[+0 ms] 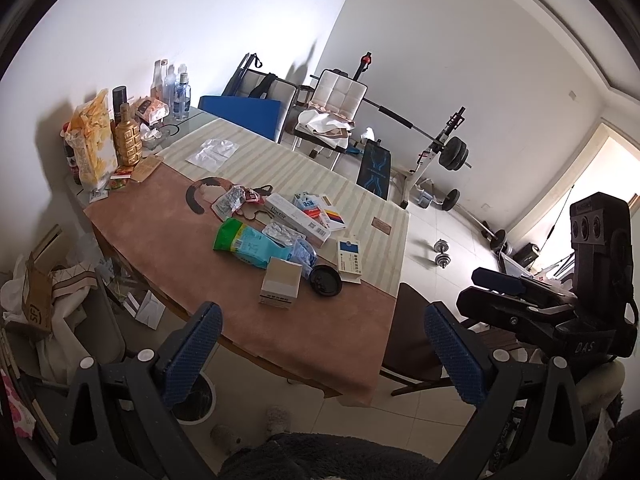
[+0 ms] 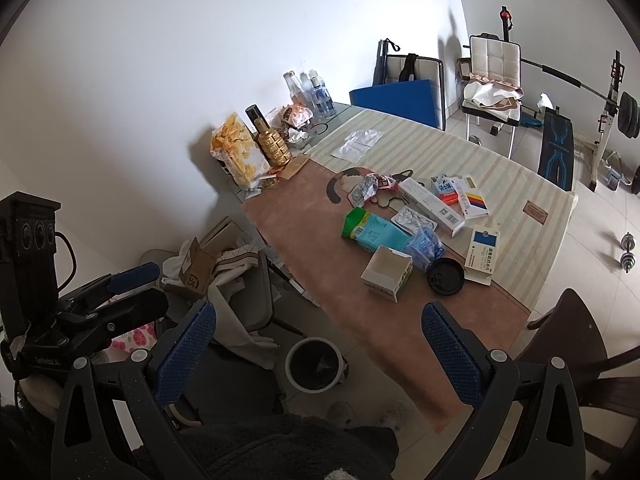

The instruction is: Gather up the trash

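Trash sits in a loose cluster on the table point(image 1: 132, 236), ahead of both grippers and well apart from them. From the left gripper point(image 1: 322, 346), whose fingers are spread wide with nothing between them, the nearest piece, a small cardboard box point(image 1: 280, 283), lies at about eleven o'clock, just past the table's near edge. From the right gripper point(image 2: 320, 344), likewise spread and empty, the same small cardboard box point(image 2: 387, 273) lies at about one o'clock, with the black lid point(image 2: 445, 276) just beside it at its three o'clock. Neither hand looks clearly nearer. The green-and-blue packet point(image 2: 374, 232) lies behind the box, its long axis running roughly ten to four. The waste bin point(image 2: 314, 365) stands on the floor almost straight below the right gripper, so I judge that hand better placed for the drop.
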